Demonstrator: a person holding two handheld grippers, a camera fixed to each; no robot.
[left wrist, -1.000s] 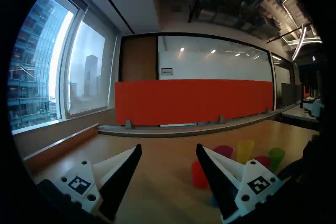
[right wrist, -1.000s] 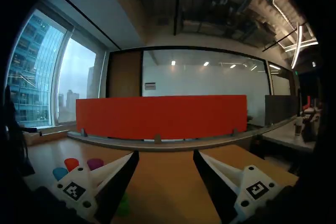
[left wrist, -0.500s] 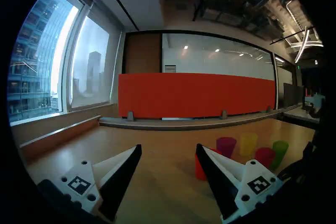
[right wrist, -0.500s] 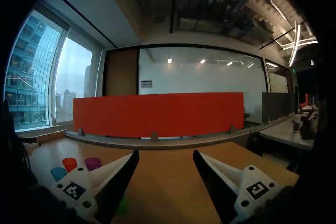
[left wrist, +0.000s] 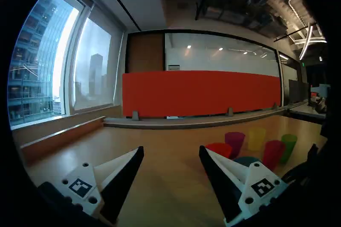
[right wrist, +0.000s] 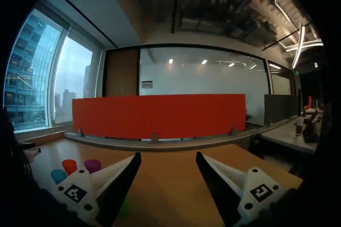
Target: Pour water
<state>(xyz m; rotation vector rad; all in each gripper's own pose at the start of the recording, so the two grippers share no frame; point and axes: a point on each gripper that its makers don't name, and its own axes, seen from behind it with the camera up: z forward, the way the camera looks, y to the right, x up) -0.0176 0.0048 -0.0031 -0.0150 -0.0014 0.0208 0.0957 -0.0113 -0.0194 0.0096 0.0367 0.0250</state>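
Left gripper view: left tongs hover spread and empty over the wooden counter, coloured cups clustered lower right. Right gripper view: right tongs spread too, cups lower left.

Wooden table carries coloured cups (six, perhaps), clustered together.

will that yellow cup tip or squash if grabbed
Likely light: the yellow cup looks like thin plastic, so it may flex when squeezed. It tapers to a narrower base, so a push near the rim could tip it.
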